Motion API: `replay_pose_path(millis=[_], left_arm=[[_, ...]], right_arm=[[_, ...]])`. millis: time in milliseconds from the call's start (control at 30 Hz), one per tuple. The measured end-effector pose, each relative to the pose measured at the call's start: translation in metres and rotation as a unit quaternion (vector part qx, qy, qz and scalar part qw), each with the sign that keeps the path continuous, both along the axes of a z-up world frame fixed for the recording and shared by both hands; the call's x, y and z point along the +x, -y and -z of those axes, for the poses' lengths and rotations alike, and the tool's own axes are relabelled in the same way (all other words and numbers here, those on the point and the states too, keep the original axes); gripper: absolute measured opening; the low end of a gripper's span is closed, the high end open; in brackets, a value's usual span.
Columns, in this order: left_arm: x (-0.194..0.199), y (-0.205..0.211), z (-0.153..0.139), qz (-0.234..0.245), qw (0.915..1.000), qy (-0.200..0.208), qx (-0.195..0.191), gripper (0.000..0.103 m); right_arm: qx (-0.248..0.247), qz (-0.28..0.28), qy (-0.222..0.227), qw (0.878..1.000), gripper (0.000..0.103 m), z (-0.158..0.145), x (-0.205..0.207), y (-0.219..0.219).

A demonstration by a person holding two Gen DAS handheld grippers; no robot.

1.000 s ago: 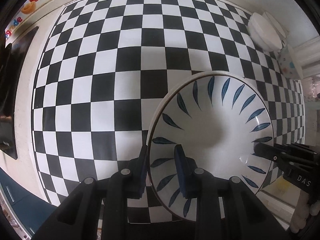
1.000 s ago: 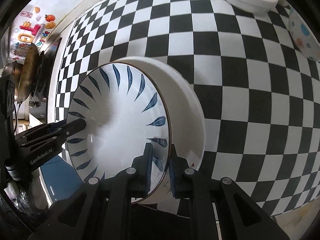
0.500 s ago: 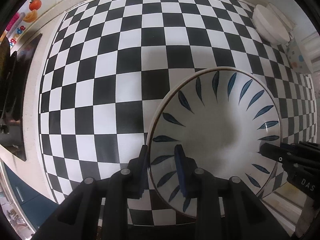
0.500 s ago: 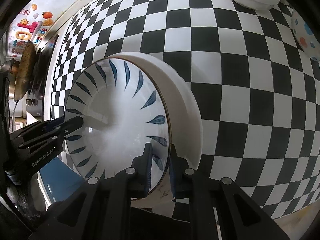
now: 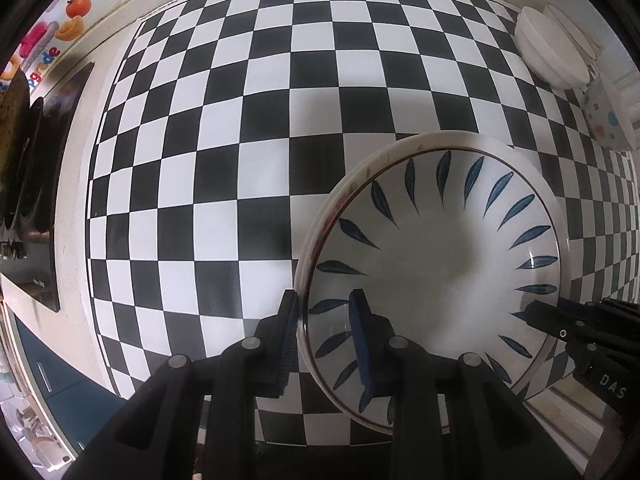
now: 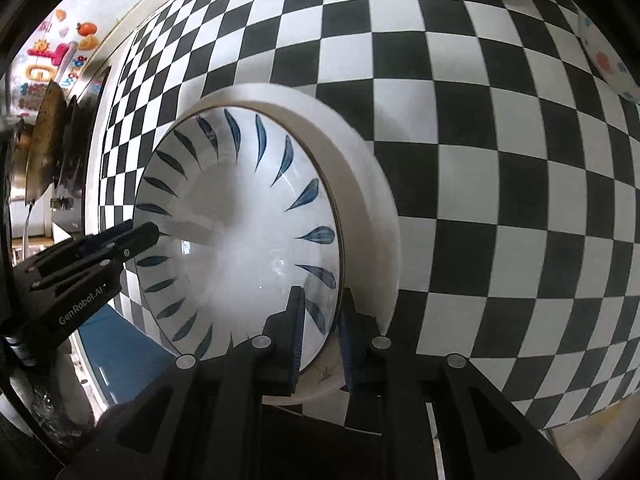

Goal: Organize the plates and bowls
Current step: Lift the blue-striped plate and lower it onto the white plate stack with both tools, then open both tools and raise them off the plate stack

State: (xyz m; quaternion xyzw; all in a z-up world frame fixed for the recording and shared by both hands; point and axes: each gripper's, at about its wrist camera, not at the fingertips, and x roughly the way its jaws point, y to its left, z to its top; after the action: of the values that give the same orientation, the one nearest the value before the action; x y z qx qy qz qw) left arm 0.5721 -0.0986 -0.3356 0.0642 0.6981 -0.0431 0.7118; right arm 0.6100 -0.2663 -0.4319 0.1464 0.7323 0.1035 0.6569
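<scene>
A white bowl with blue leaf marks (image 5: 432, 264) sits nested in a plain white bowl whose rim (image 5: 344, 184) shows around it. My left gripper (image 5: 326, 320) is shut on the leaf bowl's near rim, one finger inside and one outside. My right gripper (image 6: 320, 316) is shut on the opposite rim of the same bowl (image 6: 240, 232); the outer white bowl (image 6: 360, 200) shows behind it. Each gripper shows in the other's view, the right one (image 5: 560, 320) and the left one (image 6: 132, 240). The bowls are over the checkered mat.
The black and white checkered mat (image 5: 240, 120) covers the counter. A stack of white bowls (image 5: 548, 52) and a spotted bowl (image 5: 608, 120) stand at the far right. A dark stove area (image 5: 40, 160) lies at the left. Fridge magnets (image 5: 72, 16) are on the back wall.
Both grippers have carried the leaf bowl forward and lowered it into a plain white bowl, whose rim now shows around it in the left view. Both grips are unchanged.
</scene>
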Motion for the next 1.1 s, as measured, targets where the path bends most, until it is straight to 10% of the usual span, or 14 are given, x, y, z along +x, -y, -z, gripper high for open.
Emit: replay_pose_path(millis=[1100], left_arm=[[-0.078, 0.013, -0.198, -0.011, 0.9909, 0.120, -0.060, 0.024]], right_arm=[[-0.078, -0.006, 0.149, 0.986, 0.019, -0.241, -0.071, -0.002]])
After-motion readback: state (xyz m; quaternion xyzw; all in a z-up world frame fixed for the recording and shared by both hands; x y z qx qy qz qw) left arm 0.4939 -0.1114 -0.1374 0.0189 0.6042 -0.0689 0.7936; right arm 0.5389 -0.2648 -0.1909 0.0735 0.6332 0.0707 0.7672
